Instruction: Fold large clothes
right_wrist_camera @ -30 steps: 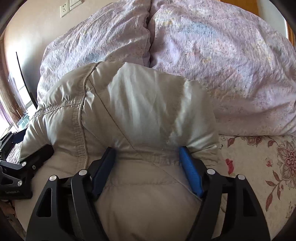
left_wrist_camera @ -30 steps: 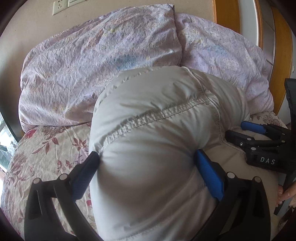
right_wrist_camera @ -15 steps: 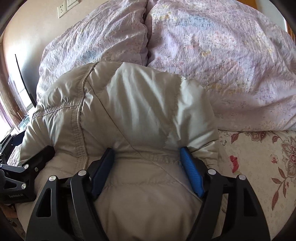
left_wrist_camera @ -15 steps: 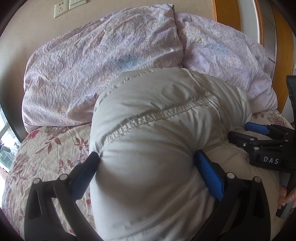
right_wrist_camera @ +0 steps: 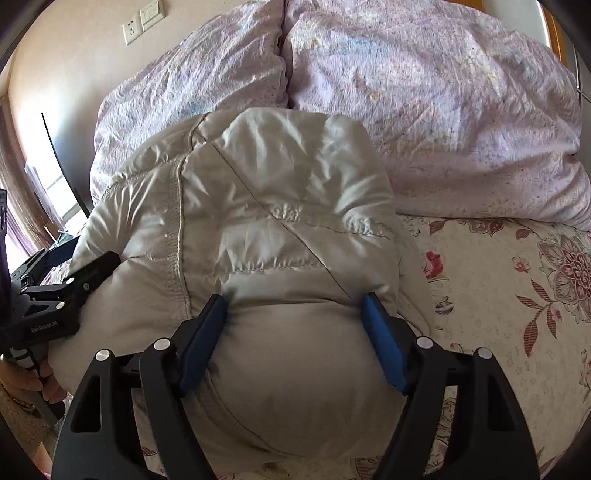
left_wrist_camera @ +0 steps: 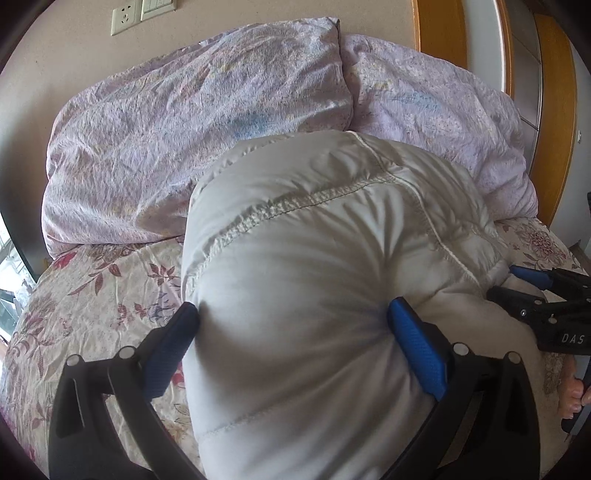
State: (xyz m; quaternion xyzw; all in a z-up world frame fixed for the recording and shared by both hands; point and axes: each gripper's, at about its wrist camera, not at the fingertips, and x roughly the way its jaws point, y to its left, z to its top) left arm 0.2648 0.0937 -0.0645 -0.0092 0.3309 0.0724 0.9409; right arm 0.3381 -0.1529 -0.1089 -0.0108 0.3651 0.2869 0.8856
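Observation:
A puffy beige padded jacket (left_wrist_camera: 314,258) lies bunched on the flowered bed; it also fills the right wrist view (right_wrist_camera: 258,221). My left gripper (left_wrist_camera: 291,325) is shut on a thick fold of the jacket, its blue pads pressing into both sides. My right gripper (right_wrist_camera: 295,317) is shut on another thick fold of it. The right gripper also shows at the right edge of the left wrist view (left_wrist_camera: 535,295), and the left gripper at the left edge of the right wrist view (right_wrist_camera: 66,284). The two grippers stand side by side on the jacket.
Two lilac pillows (left_wrist_camera: 192,122) (right_wrist_camera: 443,110) lie against the wall behind the jacket. The flowered bedsheet (left_wrist_camera: 92,295) (right_wrist_camera: 517,295) spreads to both sides. A wooden door frame (left_wrist_camera: 554,92) stands at the right. A wall socket (left_wrist_camera: 123,20) is above the pillows.
Both grippers have moved a little back and down with the jacket in them, so more of the pillows and wall shows. The grips are unchanged.

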